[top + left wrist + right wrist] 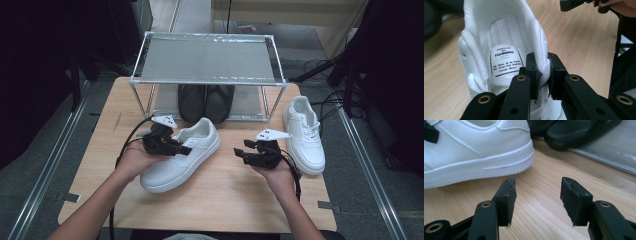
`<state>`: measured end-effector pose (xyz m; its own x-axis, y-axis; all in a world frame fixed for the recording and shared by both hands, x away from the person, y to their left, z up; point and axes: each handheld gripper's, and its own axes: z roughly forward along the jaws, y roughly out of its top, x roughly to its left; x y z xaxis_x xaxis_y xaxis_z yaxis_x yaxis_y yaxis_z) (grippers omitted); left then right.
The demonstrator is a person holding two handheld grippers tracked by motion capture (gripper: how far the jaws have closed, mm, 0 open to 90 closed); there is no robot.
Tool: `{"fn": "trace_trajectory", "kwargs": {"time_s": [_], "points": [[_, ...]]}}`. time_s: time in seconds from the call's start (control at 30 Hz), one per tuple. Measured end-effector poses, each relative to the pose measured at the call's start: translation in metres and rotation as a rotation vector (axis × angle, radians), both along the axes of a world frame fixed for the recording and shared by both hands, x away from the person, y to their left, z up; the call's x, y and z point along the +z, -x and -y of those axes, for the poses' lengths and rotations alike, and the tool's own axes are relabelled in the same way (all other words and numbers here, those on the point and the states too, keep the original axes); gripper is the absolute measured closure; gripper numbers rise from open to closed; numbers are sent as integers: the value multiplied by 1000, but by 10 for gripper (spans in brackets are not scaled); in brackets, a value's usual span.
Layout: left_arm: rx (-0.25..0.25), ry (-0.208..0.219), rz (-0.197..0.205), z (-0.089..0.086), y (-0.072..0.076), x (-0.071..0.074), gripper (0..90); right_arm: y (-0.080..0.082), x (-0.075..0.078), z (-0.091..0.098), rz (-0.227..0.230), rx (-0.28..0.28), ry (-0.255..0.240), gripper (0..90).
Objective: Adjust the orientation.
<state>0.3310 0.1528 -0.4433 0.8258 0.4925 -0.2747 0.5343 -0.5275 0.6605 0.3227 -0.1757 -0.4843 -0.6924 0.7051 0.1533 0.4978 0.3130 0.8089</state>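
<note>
Your left hand-held gripper (pixel 541 75) pinches the collar of the white shoe (pixel 181 155) on the table (pixel 100 150), toe toward you, lying diagonally. Your right hand-held gripper (pixel 537 195) hangs open beside it. Black slippers (pixel 206 102) sit under the rack (pixel 207 57); another white shoe (pixel 303 134) lies right.

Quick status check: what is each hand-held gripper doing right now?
Left hand-held gripper: shut on the collar of the white sneaker.
Right hand-held gripper: open, nothing between its jaws, above the wooden table.

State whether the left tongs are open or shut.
Shut: the left tongs pinch the collar of the white shoe between both pads.
</note>
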Motion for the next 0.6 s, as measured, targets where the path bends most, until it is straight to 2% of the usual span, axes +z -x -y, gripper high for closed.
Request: {"fn": "trace_trajectory", "kwargs": {"time_s": [0.1,0.3,0.4,0.5,0.6], "points": [[-26,3,-11,12,-3,-3,814,3,0,4,1,-15,1,475],[-96,-26,-4,39,-3,-11,813,9,-1,11,5,-34,-1,475],[-123,-31,-17,51,-4,-16,811,10,-2,12,7,-41,1,475],[-151,-38,-14,59,-4,-23,811,11,-3,12,5,-44,5,475],[-154,-34,-23,61,-5,-25,810,11,-3,12,6,-45,4,475]]}}
